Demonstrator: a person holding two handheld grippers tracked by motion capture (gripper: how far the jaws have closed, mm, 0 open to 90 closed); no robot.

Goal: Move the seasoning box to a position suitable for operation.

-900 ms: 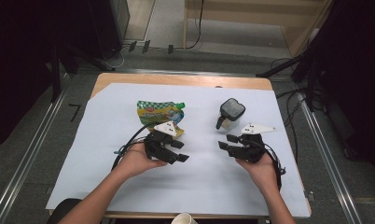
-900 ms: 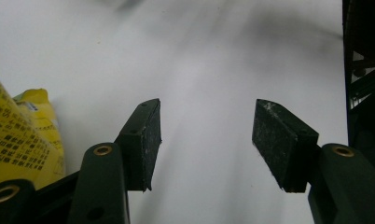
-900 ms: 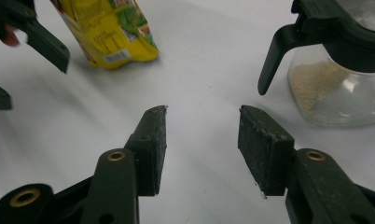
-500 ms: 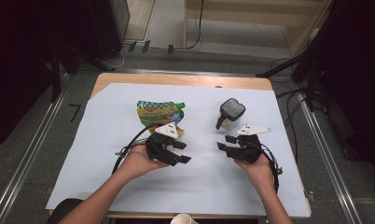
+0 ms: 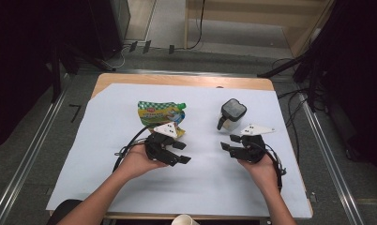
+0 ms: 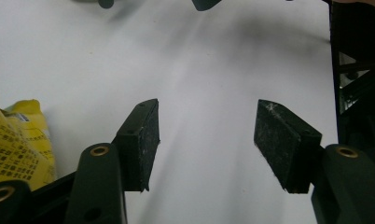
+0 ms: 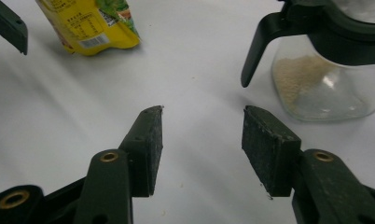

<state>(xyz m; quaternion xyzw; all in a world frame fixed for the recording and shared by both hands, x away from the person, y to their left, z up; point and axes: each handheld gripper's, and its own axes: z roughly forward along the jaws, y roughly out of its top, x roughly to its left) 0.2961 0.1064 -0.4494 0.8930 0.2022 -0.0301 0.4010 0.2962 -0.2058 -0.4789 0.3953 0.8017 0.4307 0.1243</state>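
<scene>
A flat yellow-and-green printed spout pouch [image 5: 160,114] lies on the white paper sheet [image 5: 200,187] that covers the wooden table [image 5: 177,80], toward its far left-centre. Well apart to its right stands a clear glass jar with a black lid and black side handle [image 5: 230,115], upright on the same sheet; the right gripper view shows a layer of pale granules in its base [image 7: 297,79].

The left gripper [image 5: 182,152], held in the person's left hand [image 5: 137,161], hovers just in front of the near edge of the pouch, and its grey three-cornered plate overlaps that edge in the high view. Its jaws are parted with nothing but bare paper between them; in the left gripper view the pouch's yellow corner [image 6: 17,140] lies off to the left of the left jaw, not between the pads.

The right gripper [image 5: 225,147], held in the right hand [image 5: 261,164], sits just in front of the jar. Its jaws are likewise released and empty, over bare paper; in the right gripper view the jar stands ahead and to the right, clear of the pads, and the pouch [image 7: 90,23] lies ahead to the left.
</scene>
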